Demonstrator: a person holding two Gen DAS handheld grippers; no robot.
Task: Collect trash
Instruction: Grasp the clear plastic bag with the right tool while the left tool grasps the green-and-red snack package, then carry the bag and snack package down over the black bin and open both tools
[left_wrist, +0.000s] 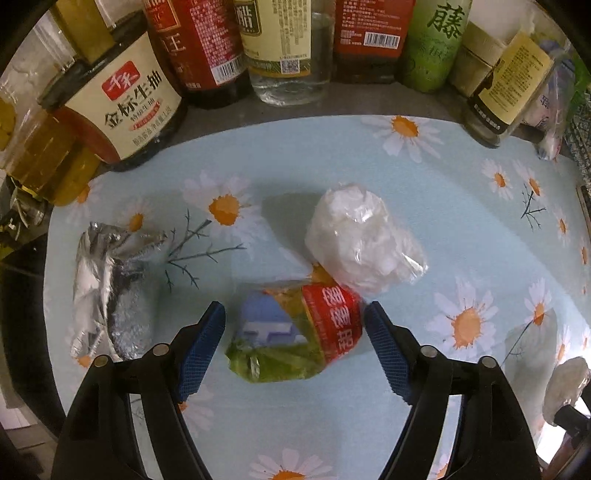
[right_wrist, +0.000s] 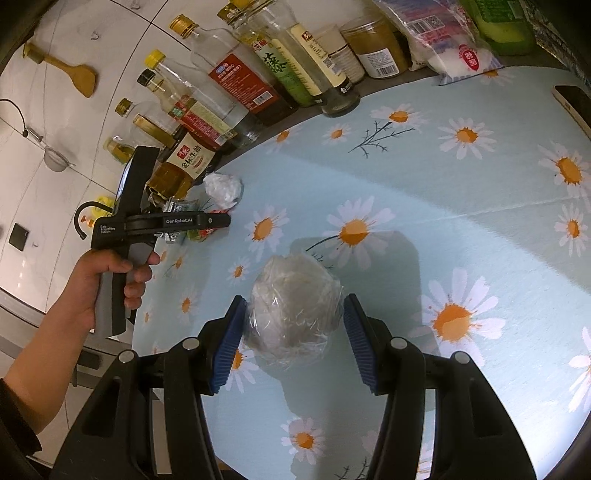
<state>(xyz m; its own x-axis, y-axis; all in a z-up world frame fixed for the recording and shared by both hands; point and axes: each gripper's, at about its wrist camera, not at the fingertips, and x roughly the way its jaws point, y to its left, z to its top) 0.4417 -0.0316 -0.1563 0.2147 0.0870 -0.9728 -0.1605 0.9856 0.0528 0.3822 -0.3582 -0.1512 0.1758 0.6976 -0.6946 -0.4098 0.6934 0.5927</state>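
Jaws on both sides stand spread, each pair straddling a piece of trash without pinching it yet. Our left gripper (left_wrist: 295, 328) has a crumpled snack wrapper (left_wrist: 295, 332), red, green and blue, lying between its blue pads; the far pad looks to be touching or nearly touching the wrapper's red end, while the near pad stands a little apart from it. Just ahead of the jaws, resting against the wrapper's far end, sits a wad of white plastic film (left_wrist: 360, 243), and off to the outside of the left pad lies a crumpled silver foil pouch (left_wrist: 110, 291). A row of sauce bottles (left_wrist: 122, 107) stands well beyond the jaws along the back of the table (left_wrist: 461, 229).

Our right gripper (right_wrist: 293, 332) brackets a ball of clear plastic wrap (right_wrist: 295, 314): one pad just meets its side, the other stands slightly clear.

To do this well, we judge that we should centre each piece before closing, so both pads meet it together and do not nudge it sideways across the smooth daisy-print cloth. On the left, we should keep the tips short of the white film so that only the wrapper is taken. Both pieces will likely collapse under pressure, so we should close fully and low, with the tips near the table, then lift straight up. The light wrap ball may slip if it is caught only at its edge.
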